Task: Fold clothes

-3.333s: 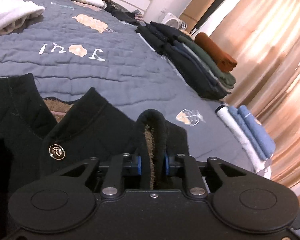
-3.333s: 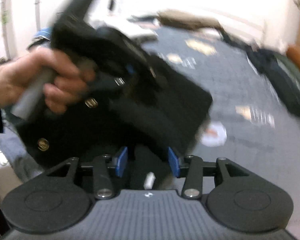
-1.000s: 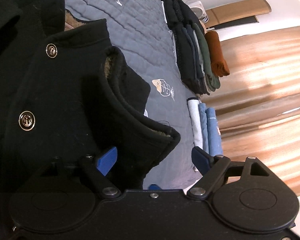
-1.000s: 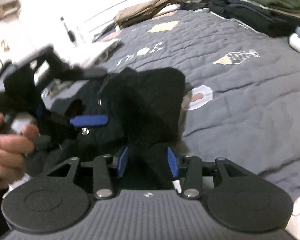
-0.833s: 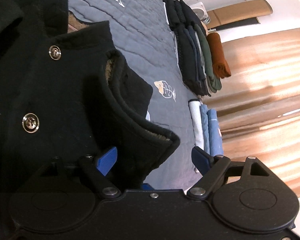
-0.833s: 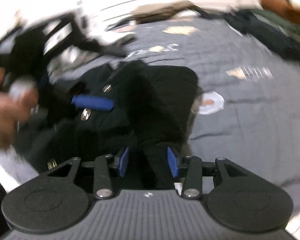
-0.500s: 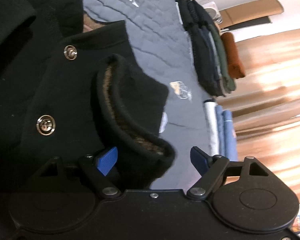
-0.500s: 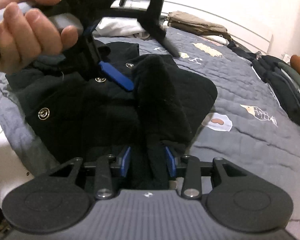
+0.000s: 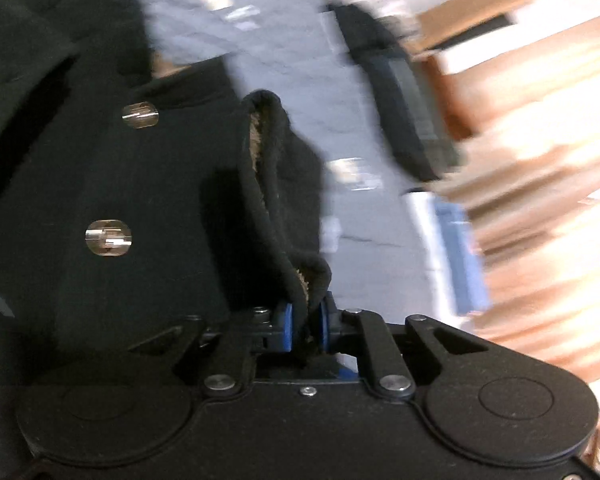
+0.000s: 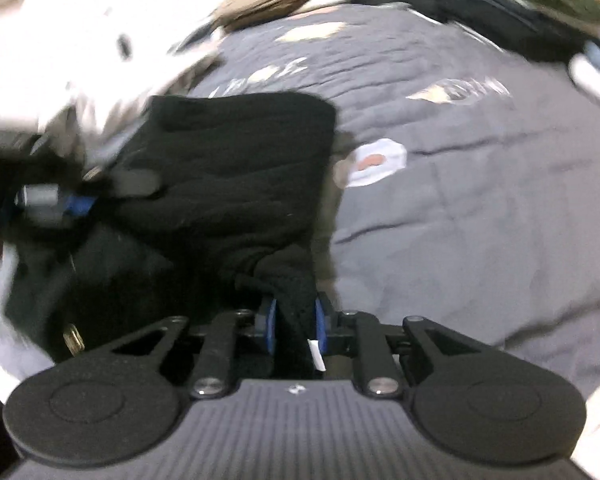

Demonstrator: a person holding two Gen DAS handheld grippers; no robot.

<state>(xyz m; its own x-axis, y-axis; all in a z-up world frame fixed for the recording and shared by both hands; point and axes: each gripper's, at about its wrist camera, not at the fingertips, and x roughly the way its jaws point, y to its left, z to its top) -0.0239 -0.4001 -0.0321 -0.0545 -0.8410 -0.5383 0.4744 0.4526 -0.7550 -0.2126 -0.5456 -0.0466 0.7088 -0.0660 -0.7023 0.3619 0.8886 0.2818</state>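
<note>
Grey quilted bedspread (image 10: 480,200) fills both views, streaked with motion blur, and across it sits the garment in play: a black jacket (image 9: 100,184) with metal snap buttons (image 9: 108,237) and a brownish fleecy lining showing along its edge.

Left gripper (image 9: 307,330) has just been closing, and its blue pads now pinch a rolled hem of the jacket, lining peeking out between them. Right gripper (image 10: 294,326) has just been closing too, and it clamps a bunched fold of the same black cloth, a small white tag (image 10: 316,354) hanging just beside its pad.

So both hands have hold of the jacket, and that settles the geometry: from the right wrist view the body of the garment runs away up and to the left, toward the other gripper, which shows blurred at the left edge. The stretch of cloth between the two grips looks like the fold line, I'd judge.

No containers here. Finished work sits well apart: a stack of dark folded clothes (image 9: 404,112) near the far side of the bed, and rolled white and blue pieces (image 9: 448,248) beside it.
</note>
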